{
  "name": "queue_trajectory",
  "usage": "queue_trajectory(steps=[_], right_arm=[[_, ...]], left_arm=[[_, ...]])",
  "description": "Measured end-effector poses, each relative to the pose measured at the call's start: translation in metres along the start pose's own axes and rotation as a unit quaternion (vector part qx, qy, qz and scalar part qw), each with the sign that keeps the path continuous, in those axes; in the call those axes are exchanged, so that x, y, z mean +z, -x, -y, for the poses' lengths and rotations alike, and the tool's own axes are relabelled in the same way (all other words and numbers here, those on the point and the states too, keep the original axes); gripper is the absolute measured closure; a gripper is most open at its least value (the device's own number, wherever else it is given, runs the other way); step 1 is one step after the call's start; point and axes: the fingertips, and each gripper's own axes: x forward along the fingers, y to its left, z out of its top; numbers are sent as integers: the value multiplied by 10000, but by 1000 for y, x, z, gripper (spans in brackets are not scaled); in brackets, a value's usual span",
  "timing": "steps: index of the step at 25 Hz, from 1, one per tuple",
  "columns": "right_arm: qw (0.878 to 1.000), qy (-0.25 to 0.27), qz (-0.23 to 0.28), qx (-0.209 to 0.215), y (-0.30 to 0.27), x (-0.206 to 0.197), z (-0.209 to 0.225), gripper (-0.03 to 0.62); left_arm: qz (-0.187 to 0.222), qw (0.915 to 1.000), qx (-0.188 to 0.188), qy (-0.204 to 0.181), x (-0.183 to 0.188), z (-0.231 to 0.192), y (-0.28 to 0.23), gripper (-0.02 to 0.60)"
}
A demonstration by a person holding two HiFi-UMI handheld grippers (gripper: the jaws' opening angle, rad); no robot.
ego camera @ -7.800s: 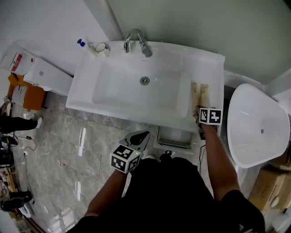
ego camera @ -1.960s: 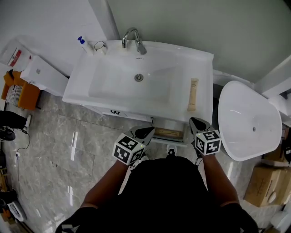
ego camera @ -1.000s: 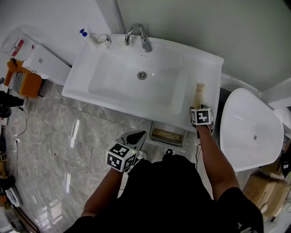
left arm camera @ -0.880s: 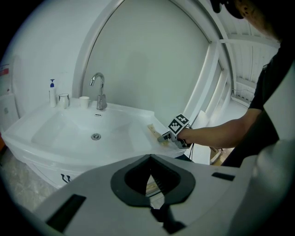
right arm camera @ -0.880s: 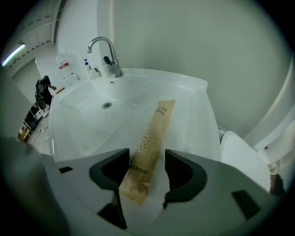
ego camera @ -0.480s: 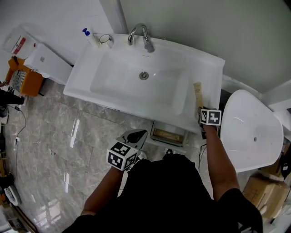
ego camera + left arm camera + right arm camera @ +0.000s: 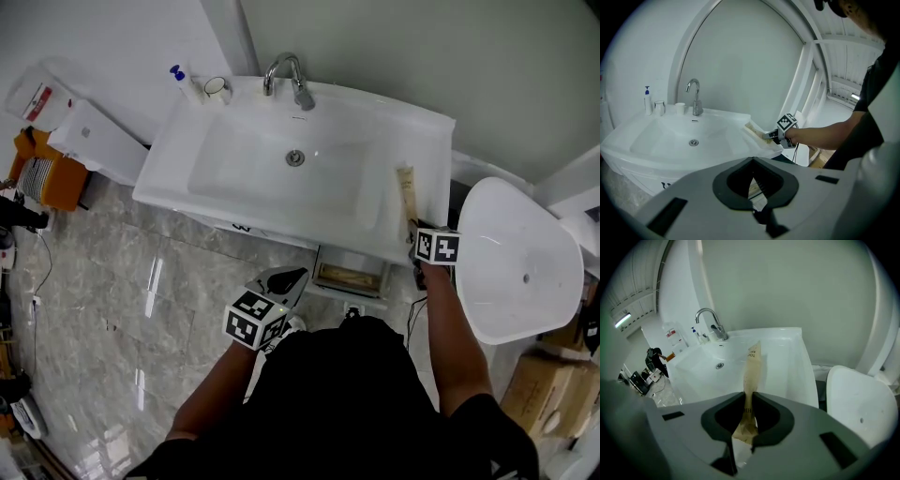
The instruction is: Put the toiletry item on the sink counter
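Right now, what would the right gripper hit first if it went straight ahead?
Probably the sink counter's right ledge; the right gripper, its jaws just closed further on the tan toiletry packet, points down at it.

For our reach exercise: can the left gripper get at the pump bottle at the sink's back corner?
Probably yes. The left gripper hangs empty before the sink, and nothing stands between it and the pump bottle but open basin.
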Motion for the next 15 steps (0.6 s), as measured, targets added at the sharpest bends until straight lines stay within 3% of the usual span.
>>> queue_trajectory(steps=[15], right_arm=[[9975,-209,661,165,81,-11,-60,548]], left_arm=[[-105,9980,-507,-349,-19,18,17,581]])
